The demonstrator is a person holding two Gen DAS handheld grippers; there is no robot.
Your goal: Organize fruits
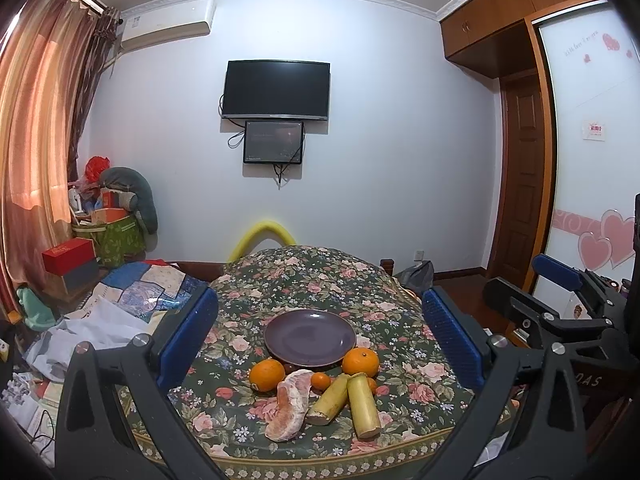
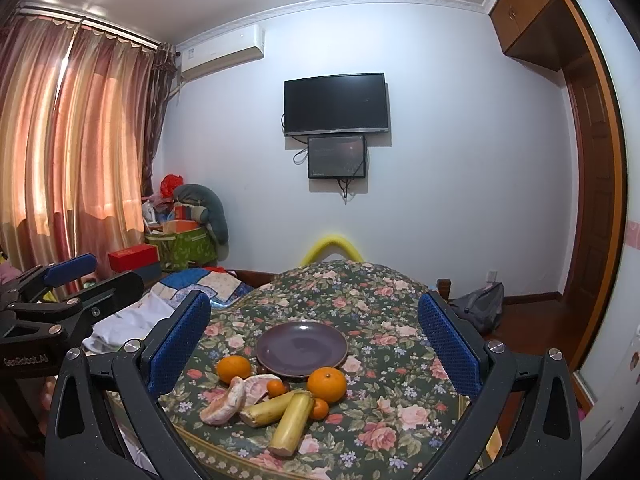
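Both the left gripper (image 1: 320,332) and the right gripper (image 2: 314,340) hang wide open and hold nothing above the floral cloth (image 1: 400,308), where two oranges (image 1: 267,375), pomelo pieces (image 1: 290,408) and two sugarcane lengths (image 1: 363,406) lie just in front of the bare purple plate (image 1: 310,337).

A floral-clothed table (image 1: 400,312) carries a purple plate (image 1: 310,337), oranges (image 1: 360,361), pomelo segments (image 1: 290,410) and sugarcane pieces (image 1: 363,406).

Small dark fruit (image 1: 289,368) behind plate (image 1: 310,336) rim, perhaps a date.
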